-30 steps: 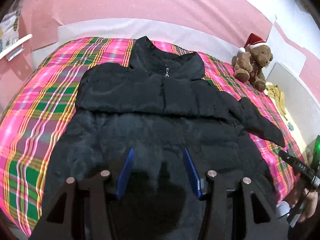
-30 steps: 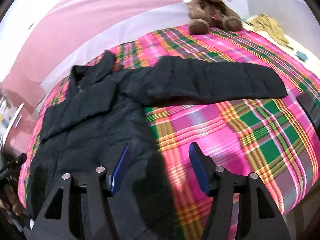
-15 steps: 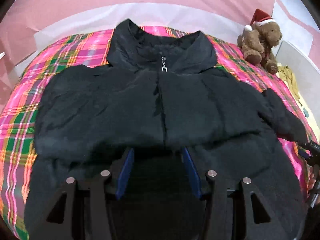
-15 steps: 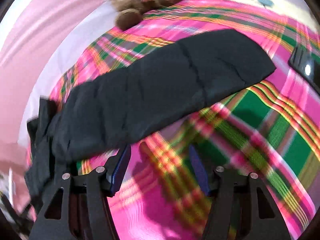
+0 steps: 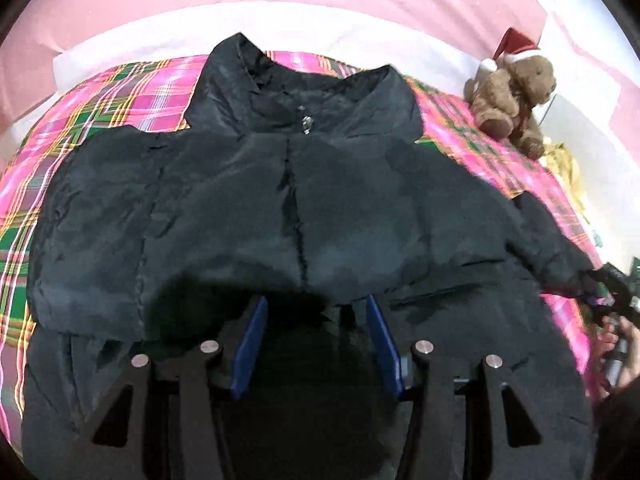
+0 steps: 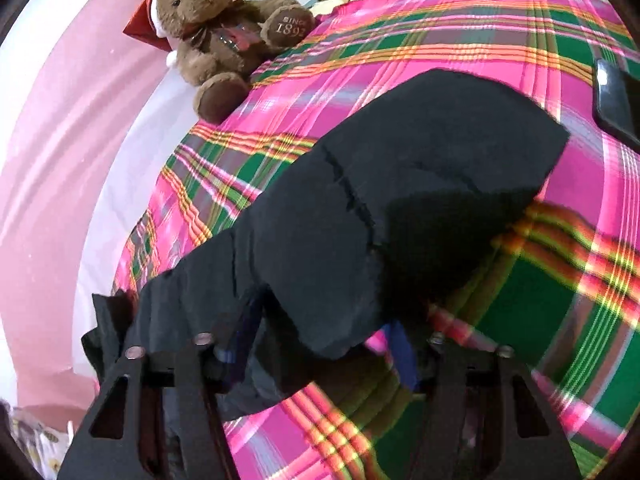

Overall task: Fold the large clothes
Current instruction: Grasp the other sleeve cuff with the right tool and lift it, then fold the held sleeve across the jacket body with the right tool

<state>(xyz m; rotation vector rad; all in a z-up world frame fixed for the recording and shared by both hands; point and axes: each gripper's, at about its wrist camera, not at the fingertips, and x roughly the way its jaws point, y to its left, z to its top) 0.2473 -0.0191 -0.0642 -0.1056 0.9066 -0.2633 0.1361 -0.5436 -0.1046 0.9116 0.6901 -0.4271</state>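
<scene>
On bed: jacket [image 5: 248, 200] | left tool [image 5: 316, 344] released | right tool [image 6: 320, 344] seemingly released astride sleeve [image 6: 400, 184]

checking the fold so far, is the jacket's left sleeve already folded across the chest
Yes, in the left wrist view a sleeve lies folded across the chest of the black jacket, reaching to about the zipper.

Black jacket [image 5: 304, 208] spread on plaid bedspread [image 5: 120, 96] | left gripper [image 5: 314, 308] parted above it | teddy bear [image 5: 516, 96] far right
</scene>
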